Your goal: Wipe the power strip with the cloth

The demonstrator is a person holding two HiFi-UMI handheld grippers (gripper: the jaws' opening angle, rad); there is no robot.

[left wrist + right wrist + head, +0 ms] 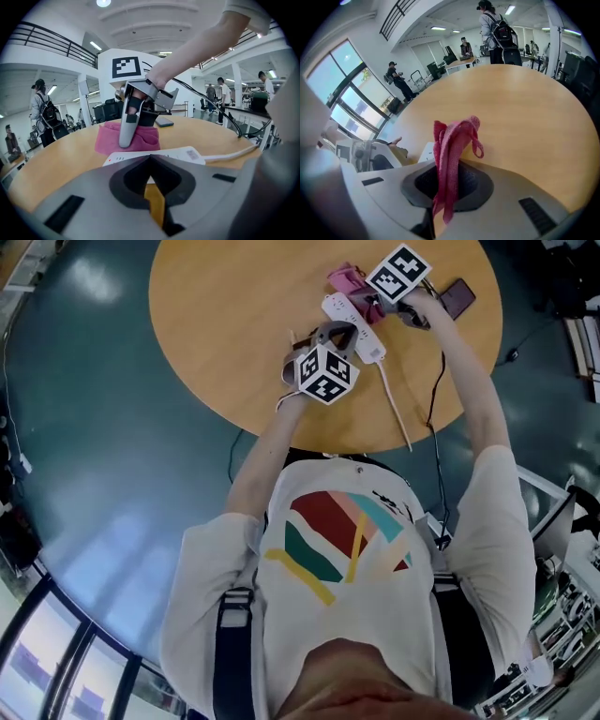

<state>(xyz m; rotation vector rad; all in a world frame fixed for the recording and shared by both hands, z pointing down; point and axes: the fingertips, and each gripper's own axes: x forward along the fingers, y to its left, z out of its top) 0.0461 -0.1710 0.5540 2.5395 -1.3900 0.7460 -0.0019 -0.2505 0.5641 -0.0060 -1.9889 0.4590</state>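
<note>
Pink knitted cloth (452, 154) is clamped in the right gripper (447, 183), whose fingers are closed tight on a bunched fold. The bundle is pressed to the round wooden counter (234, 324) at the far end of the white plastic power strip (354, 329). The left gripper (150, 161) is set at the strip's near edge. Its fingers are drawn almost together, and a white sliver of the strip is seen between the pads, so a thin pinch on that edge is judged to be all that steadies it.

Several things could go wrong from here. If the cloth is dragged along the strip with much pressure, the light casing could be pulled from so shallow a hold and swung round on its white cable (394, 399). Only a narrow fold is held — a snag on a socket or switch could draw the cloth out. The grippers are close together, so a long stroke could end in a knock. The dark phone (457, 296) just beside the right gripper could be pushed toward the counter's rim.
</note>
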